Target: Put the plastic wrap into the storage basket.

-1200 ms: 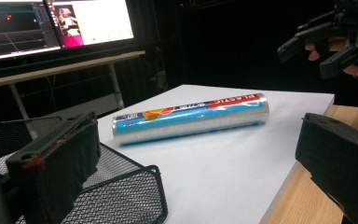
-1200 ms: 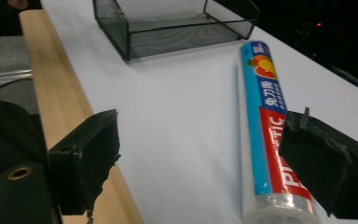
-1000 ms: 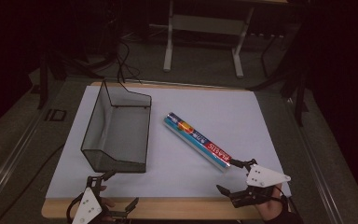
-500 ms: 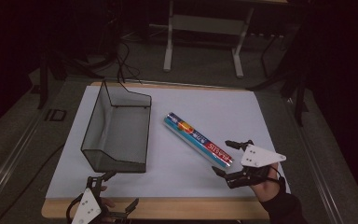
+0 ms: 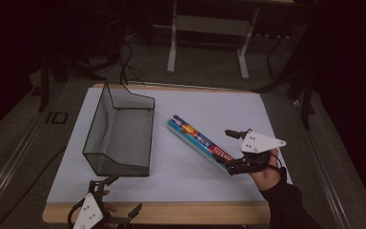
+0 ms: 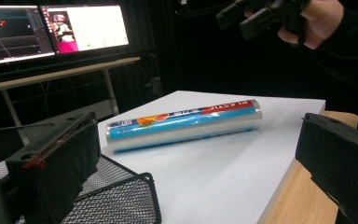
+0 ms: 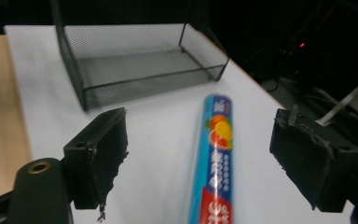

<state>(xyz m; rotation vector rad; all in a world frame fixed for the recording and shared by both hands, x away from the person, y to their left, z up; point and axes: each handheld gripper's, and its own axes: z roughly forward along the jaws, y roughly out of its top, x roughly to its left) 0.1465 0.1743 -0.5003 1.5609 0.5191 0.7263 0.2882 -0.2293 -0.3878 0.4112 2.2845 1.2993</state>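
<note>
Plastic wrap roll (image 5: 201, 140) is the likely target here: it lies flat on the white worktop (image 5: 190, 186) in the middle of the high view, slanting from upper left to lower right, just right of the wire mesh basket (image 5: 119, 130) and not touching it.

Going left to right across the high view: at the lower left edge the left gripper (image 5: 113, 199) hovers over the worktop's wooden front lip, jaws spread wide and holding nothing; in its own view the basket's corner sits low at the left and the roll lies well ahead between the jaws. It seems to be idle, and is best kept there, out of the way of the basket's mouth.

At centre left the basket stands with its tall back wall toward the top of the frame and its low front toward the bottom.

At the lower right, the right gripper (image 5: 234, 150) has its jaws parted on either side of the roll's red end; in the right gripper view the roll (image 7: 213, 163) runs up the middle between them, with clear gaps both sides.

The step in hand looks like a grasp. To do it well, lower until the jaws flank the tube's widest part, keep them square across its length, and close gently, since a round, glossy tube can roll or squirt out. Gripping so near one end may let the far end droop.
</note>
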